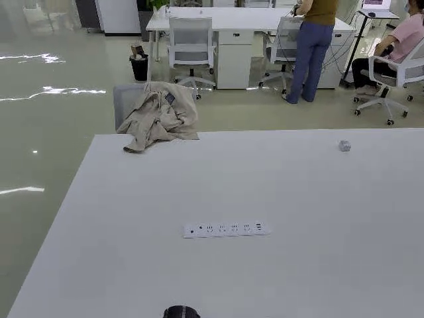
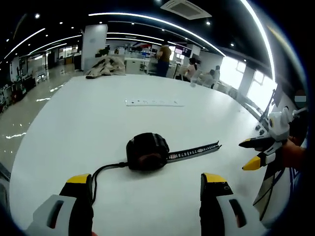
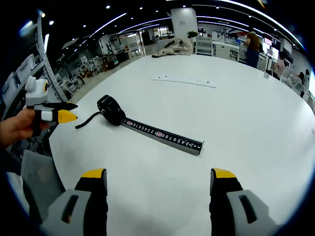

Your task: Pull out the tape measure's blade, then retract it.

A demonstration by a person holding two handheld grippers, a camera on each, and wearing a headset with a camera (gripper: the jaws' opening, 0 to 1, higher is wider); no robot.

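A wide white workbench [image 1: 298, 199] is seen with a white power strip [image 1: 226, 229] laid on its top, and a beige jacket [image 1: 159, 116] is draped over a grey chair [image 1: 122, 99] at its far edge. Beyond it, a glossy pale floor [image 1: 46, 132] is lit by long ceiling light strips [image 2: 147, 19], and white desks [image 1: 225, 20] with white office chairs [image 1: 191, 43] are ranged along the far side.

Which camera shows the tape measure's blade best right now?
The right gripper view: the blade lies pulled out full length, numerals readable. The left gripper view sees it foreshortened beside the black case. The head view catches the case's top at its bottom edge.
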